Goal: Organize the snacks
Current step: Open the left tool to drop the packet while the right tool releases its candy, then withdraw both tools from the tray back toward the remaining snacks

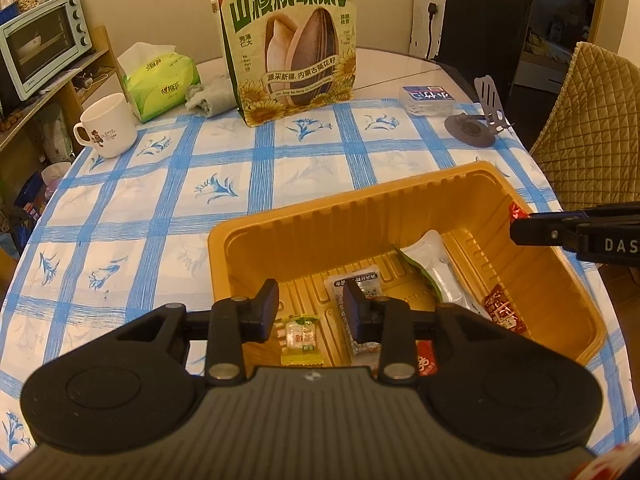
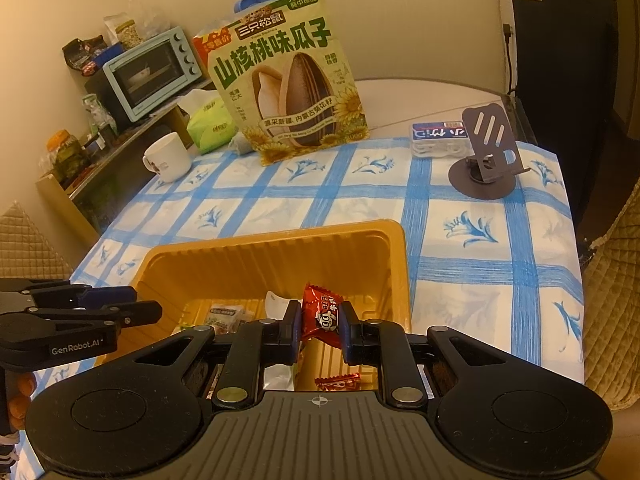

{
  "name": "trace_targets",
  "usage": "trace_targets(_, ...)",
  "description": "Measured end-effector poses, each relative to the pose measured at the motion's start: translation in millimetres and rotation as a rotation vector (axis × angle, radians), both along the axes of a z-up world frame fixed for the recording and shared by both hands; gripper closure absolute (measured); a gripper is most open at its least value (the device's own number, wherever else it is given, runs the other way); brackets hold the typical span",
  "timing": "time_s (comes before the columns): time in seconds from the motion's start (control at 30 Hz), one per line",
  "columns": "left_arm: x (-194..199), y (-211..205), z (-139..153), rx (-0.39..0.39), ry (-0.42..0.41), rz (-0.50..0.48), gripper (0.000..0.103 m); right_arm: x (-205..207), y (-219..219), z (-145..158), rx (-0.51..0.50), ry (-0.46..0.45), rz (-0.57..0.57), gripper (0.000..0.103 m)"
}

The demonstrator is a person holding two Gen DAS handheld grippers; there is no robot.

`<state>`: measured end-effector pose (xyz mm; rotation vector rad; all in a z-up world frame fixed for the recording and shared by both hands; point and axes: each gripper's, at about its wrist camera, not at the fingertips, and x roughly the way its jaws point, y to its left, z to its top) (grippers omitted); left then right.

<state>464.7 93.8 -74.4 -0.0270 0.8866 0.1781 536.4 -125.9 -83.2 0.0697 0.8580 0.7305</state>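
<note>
A golden plastic tray (image 1: 256, 236) sits on the blue-checked tablecloth. Inside it lie a white-and-green packet (image 1: 436, 268), a clear packet with dark print (image 1: 360, 282), red packets (image 1: 500, 308) and a small yellow-green candy (image 1: 300, 336). My left gripper (image 1: 310, 306) hangs open over the tray's near left corner; the candy lies loose below the gap, clear of the pads. My right gripper (image 2: 322, 330) is shut on a red snack packet (image 2: 322, 312), holding it upright over the tray (image 2: 272, 248). The left gripper (image 2: 148, 308) shows at the tray's left rim in the right wrist view.
A tall sunflower-seed bag (image 1: 288, 40) stands at the back. A white mug (image 1: 106, 126) and a green tissue pack (image 1: 160, 80) are at the left. A grey phone stand (image 1: 476, 124) and a small box (image 1: 428, 100) are at the right. A quilted chair (image 1: 592, 128) borders the table.
</note>
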Motion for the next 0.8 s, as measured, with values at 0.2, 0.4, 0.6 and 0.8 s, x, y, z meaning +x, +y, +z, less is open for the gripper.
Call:
trace_targets(0.2,-3.2,1.5,3.4,-0.003,-0.007,0.004,0.070,1.0,2.9,0.5,-0.003,-0.006,-0.002,0.083)
trace_targets(0.4,-9.8,3.7,6.6,-0.008,-0.019,0.010,0.057,1.2,5.0,3.9,0.025,-0.019,-0.011,0.083)
trace_targets(0.6,-19.6,2.2,13.0,-0.008,-0.038,-0.009,0.042,-3.8,2.4,8.9,0.057,-0.040,-0.039,0.036)
trace_targets(0.8,-32.1,0.0,23.0,-0.015,-0.062,-0.023,0.030,-15.8,-1.1,18.5,0.061,-0.060,-0.050,0.030)
